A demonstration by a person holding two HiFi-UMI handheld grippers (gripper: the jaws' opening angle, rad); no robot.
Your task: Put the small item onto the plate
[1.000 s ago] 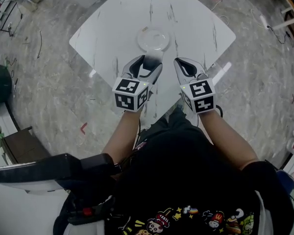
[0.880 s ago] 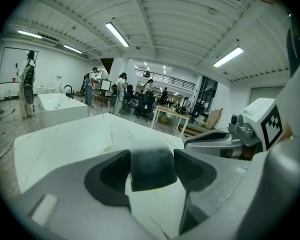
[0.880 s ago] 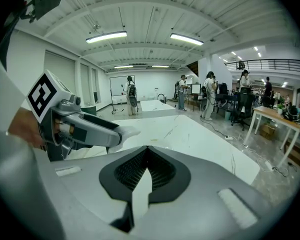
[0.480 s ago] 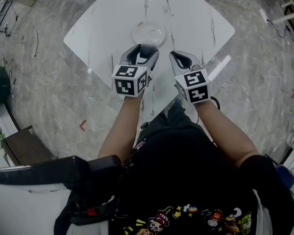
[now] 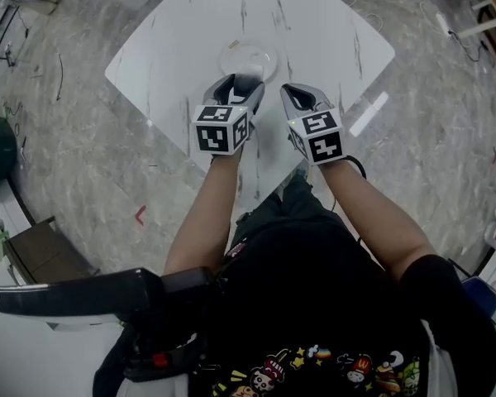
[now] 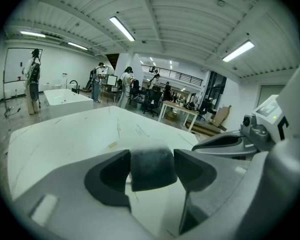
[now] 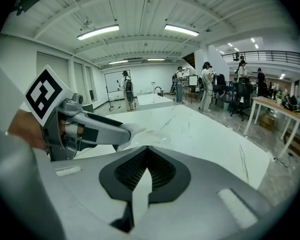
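Table [image 5: 331,31], white with dark streaks, is carrying 1 pale round plate [image 5: 229,56] near its middle. Left gripper [image 5: 242,89] is clamping a small dark item [image 6: 151,168] between its 2 jaws. The left gripper view is showing the item filling the gap, with both jaws pressing on its sides. In the head view the item is sitting at the plate's near edge, held in the gripper. Whether it is touching the plate cannot be told. Right gripper [image 7: 144,176] is hanging just beside the left one, on its right side. Its 2 jaws are closed together and are holding nothing. It is pointing over bare table beside the plate, not over it.
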